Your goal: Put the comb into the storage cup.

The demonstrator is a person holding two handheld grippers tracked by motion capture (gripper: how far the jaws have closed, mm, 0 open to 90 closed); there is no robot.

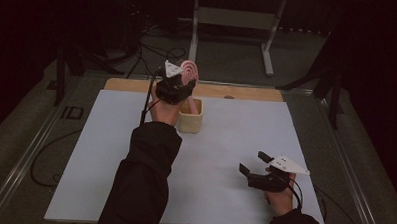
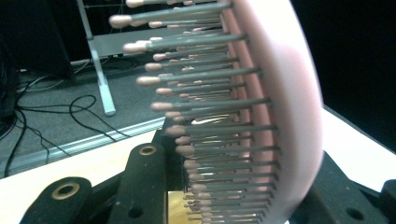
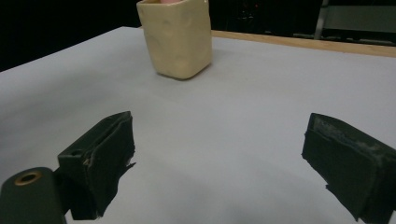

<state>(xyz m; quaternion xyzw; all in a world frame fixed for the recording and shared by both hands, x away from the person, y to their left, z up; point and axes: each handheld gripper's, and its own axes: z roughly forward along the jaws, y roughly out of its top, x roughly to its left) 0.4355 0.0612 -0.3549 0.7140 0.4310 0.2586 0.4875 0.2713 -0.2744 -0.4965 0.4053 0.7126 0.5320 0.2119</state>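
- Looking from the high view, a pink hairbrush [image 1: 190, 70] is held upright in the left tool [image 1: 180, 86], its handle reaching down into the cream cup [image 1: 191, 119] on the white tabletop [image 1: 100, 153]; the right tool [image 1: 252, 164] is rested well apart.
- In the left gripper view, the hairbrush [image 2: 280, 107] is clamped between the jaws, with grey, pink-tipped bristles [image 2: 187, 116].
- In the right gripper view, the jaws are spread wide and empty, and the soft, square-sided cup [image 3: 176, 37] is seen ahead.

Pink hairbrush [image 2: 285, 93]: smooth matt plastic back, thin grey bristles with rounded pink tips. Cream cup [image 3: 176, 37] looks matt, slightly uneven, like soft plastic. Desk [image 1: 235, 143] has a matt white sheet over a wood edge; right claw [image 3: 224, 163] pads are black, rough, frayed foam.
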